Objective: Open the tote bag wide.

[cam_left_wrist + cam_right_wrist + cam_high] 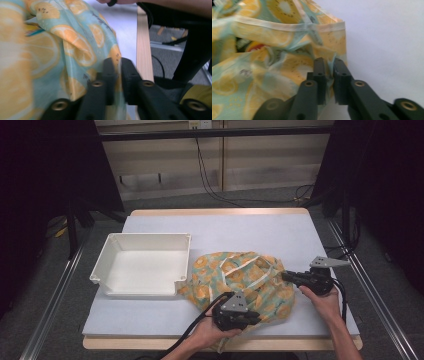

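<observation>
Near edge of desk (150,320): left tool (252,316) clamped on thin fold of fruit-print cloth (240,280) at its front hem; in left gripper view jaws nearly together w/ fabric pinched between.

Mid desk, right side: right tool (286,276) clamped on cloth's right edge; in right gripper view pads nip a fold just below pale trim band (287,26).

Cloth lies crumpled in a heap, centre-right of desk, touching corner of white tray (107,251) to its left.

Handling, judged: light, soft, limp, no stiffness; likely slick, so thin pinch may slip. Best hold at hem or seamed trim, where layers are thicker. Not fragile.

Far: tray empty, beyond and left.
</observation>
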{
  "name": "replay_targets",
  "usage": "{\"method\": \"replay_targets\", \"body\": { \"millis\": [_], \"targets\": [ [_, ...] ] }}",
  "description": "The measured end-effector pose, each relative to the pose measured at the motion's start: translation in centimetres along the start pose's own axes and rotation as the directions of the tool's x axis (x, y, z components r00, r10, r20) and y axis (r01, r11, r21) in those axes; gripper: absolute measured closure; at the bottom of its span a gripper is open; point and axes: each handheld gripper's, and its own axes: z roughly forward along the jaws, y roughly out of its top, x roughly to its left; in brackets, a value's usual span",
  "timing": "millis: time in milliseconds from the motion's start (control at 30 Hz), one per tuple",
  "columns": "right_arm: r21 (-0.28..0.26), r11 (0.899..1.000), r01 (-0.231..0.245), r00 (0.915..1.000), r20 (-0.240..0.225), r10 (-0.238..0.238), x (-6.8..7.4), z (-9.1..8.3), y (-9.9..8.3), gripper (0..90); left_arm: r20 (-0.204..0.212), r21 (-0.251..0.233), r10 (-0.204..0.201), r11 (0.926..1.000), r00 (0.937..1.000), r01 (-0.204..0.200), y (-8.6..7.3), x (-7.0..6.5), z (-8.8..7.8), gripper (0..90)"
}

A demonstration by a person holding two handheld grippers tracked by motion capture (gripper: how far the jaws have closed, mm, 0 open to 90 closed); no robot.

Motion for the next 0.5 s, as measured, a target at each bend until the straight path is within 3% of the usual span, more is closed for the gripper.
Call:
{"method": "replay_targets", "body": {
  "millis": [100, 200, 267, 333, 400, 433, 500],
  "targets": [
    [-0.035, 0.999, 0.016, 0.9998, -0.015, -0.016, 0.7, -1.0, 0.9, 74.7, -0.007, -0.048, -0.026, 0.9985, 0.9996, 0.025, 0.2, 0.0, -2.1, 71.0],
    [-0.055, 0.998, 0.034, 0.9988, -0.034, -0.036, 1.7, -1.8, 1.7, 69.6, -0.042, -0.068, -0.026, 0.9974, 0.9988, 0.023, 0.2, 0.1, -4.4, 66.3],
    [-0.055, 0.997, 0.053, 0.9975, -0.044, -0.055, 2.4, -2.2, 2.3, 67.9, -0.074, -0.104, -0.047, 0.9939, 0.9962, 0.039, 0.0, 0.3, -6.1, 64.4],
    [-0.066, 0.995, 0.072, 0.9950, -0.064, -0.077, 3.2, -2.5, 3.0, 67.2, -0.113, -0.127, -0.063, 0.9907, 0.9915, 0.049, -0.3, 0.6, -7.5, 62.6],
    [-0.067, 0.994, 0.081, 0.9913, -0.099, -0.087, 3.8, -2.4, 3.6, 64.2, -0.171, -0.131, -0.099, 0.9884, 0.9803, 0.076, -0.6, 1.0, -8.0, 50.4],
    [-0.051, 0.994, 0.094, 0.9885, -0.115, -0.099, 4.2, -2.1, 4.0, 62.9, -0.177, -0.133, -0.101, 0.9880, 0.9791, 0.078, -0.7, 1.2, -8.1, 45.4],
    [-0.020, 0.991, 0.132, 0.9804, -0.145, -0.133, 5.4, -1.0, 4.7, 63.7, -0.204, -0.117, -0.083, 0.9913, 0.9755, 0.060, -0.9, 1.5, -7.9, 44.0]
  ]
}}
